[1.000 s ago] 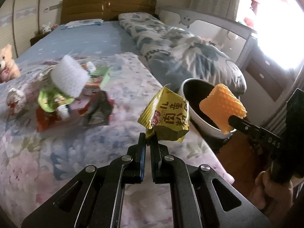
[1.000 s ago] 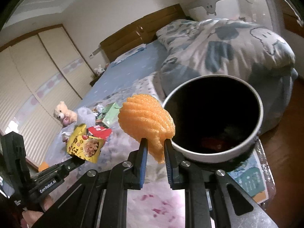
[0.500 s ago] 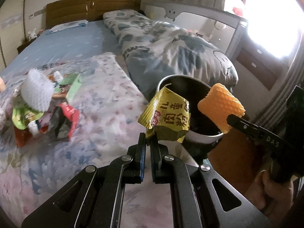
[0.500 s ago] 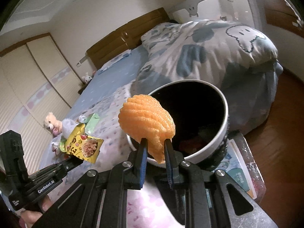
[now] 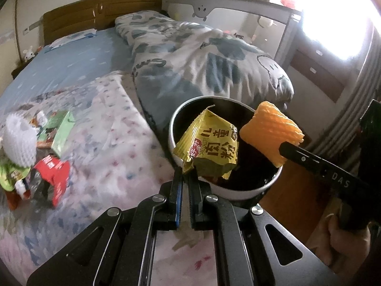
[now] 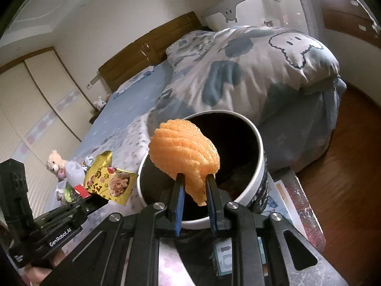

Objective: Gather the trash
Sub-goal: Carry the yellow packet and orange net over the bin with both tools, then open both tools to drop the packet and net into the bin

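Two pieces of trash held over one bin [image 5: 172, 128]: yellow snack wrapper [image 5: 210, 150] pinched by a bottom corner in the left gripper [image 5: 187, 178], jaws pressed almost together on the thin foil; orange foam fruit net [image 6: 184, 152] squeezed between the blue pads of the right gripper [image 6: 194, 186], jaws slightly apart around its bulk. Both poised above the bin's dark mouth, likely so that a release drops them straight in. Pinched low, so each hangs clear of the fingers. More litter left on the flowered bedspread [image 5: 114, 143]: white foam net [image 5: 17, 143], red packet [image 5: 56, 174], green wrappers [image 5: 59, 128]. Bin's contents too dark to read, only a reddish scrap near the bottom. Bin's base hidden behind the grippers; support beneath it cut off. Person shown only as a hand [image 5: 343, 243] at the frame edge.
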`<action>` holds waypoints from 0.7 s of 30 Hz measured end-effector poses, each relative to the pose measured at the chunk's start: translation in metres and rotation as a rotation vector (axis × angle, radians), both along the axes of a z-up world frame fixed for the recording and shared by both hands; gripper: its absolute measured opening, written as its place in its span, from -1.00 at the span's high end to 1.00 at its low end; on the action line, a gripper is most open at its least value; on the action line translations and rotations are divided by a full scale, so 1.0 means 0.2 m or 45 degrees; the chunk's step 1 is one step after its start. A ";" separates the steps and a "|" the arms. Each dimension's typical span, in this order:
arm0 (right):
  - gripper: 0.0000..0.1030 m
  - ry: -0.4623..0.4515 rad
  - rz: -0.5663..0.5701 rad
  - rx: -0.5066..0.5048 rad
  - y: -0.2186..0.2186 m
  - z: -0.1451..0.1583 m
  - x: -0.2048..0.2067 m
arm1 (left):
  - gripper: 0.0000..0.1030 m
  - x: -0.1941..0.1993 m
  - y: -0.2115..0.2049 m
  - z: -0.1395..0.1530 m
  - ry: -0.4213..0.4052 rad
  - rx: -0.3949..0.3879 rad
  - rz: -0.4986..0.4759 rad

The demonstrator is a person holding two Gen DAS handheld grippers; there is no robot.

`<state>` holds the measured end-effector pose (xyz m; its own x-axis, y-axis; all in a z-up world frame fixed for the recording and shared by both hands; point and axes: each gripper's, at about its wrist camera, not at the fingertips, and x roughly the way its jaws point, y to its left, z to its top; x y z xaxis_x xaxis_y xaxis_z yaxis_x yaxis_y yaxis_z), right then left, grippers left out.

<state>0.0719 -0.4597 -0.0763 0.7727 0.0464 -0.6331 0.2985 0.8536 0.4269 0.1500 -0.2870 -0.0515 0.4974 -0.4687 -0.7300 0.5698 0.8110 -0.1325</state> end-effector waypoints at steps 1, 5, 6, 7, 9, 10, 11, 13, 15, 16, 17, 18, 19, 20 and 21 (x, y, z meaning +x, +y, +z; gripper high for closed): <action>0.66 0.002 -0.001 0.000 -0.01 0.00 0.00 | 0.92 0.00 -0.01 0.00 0.000 0.005 -0.004; 0.66 0.019 -0.008 0.005 -0.05 -0.02 0.03 | 0.92 0.03 -0.07 -0.01 0.008 0.023 -0.013; 0.66 0.023 -0.011 0.005 -0.06 -0.03 0.03 | 0.92 0.04 -0.08 -0.01 0.010 0.027 -0.014; 0.66 0.026 -0.012 0.007 -0.07 -0.03 0.04 | 0.92 0.05 -0.09 -0.02 0.013 0.031 -0.016; 0.66 0.032 -0.015 0.017 -0.09 -0.04 0.05 | 0.92 0.06 -0.12 -0.03 0.018 0.040 -0.020; 0.66 0.036 -0.015 0.018 -0.09 -0.04 0.06 | 0.92 0.06 -0.12 -0.03 0.019 0.044 -0.021; 0.66 0.040 -0.014 0.019 -0.10 -0.05 0.07 | 0.92 0.07 -0.13 -0.03 0.022 0.048 -0.022; 0.66 0.046 -0.013 0.024 -0.11 -0.05 0.08 | 0.92 0.08 -0.15 -0.04 0.030 0.057 -0.021; 0.66 0.053 -0.012 0.025 -0.12 -0.06 0.09 | 0.92 0.10 -0.17 -0.05 0.042 0.060 -0.019; 0.66 0.056 -0.011 0.024 -0.13 -0.06 0.10 | 0.92 0.11 -0.17 -0.06 0.048 0.061 -0.018; 0.66 0.059 -0.009 0.025 -0.13 -0.06 0.11 | 0.92 0.11 -0.17 -0.06 0.054 0.060 -0.016; 0.66 0.061 -0.008 0.025 -0.14 -0.07 0.12 | 0.92 0.12 -0.18 -0.07 0.060 0.060 -0.015; 0.65 0.063 -0.007 0.024 -0.14 -0.07 0.12 | 0.92 0.12 -0.18 -0.07 0.066 0.059 -0.016; 0.65 0.065 -0.006 0.021 -0.14 -0.07 0.13 | 0.92 0.13 -0.19 -0.07 0.067 0.060 -0.016; 0.64 0.067 -0.004 0.018 -0.14 -0.07 0.13 | 0.92 0.13 -0.19 -0.07 0.066 0.061 -0.016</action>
<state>0.0987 -0.4874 -0.0894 0.7386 0.0528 -0.6721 0.3238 0.8466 0.4223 0.1760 -0.3258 -0.0663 0.4524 -0.4384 -0.7766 0.5733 0.8100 -0.1233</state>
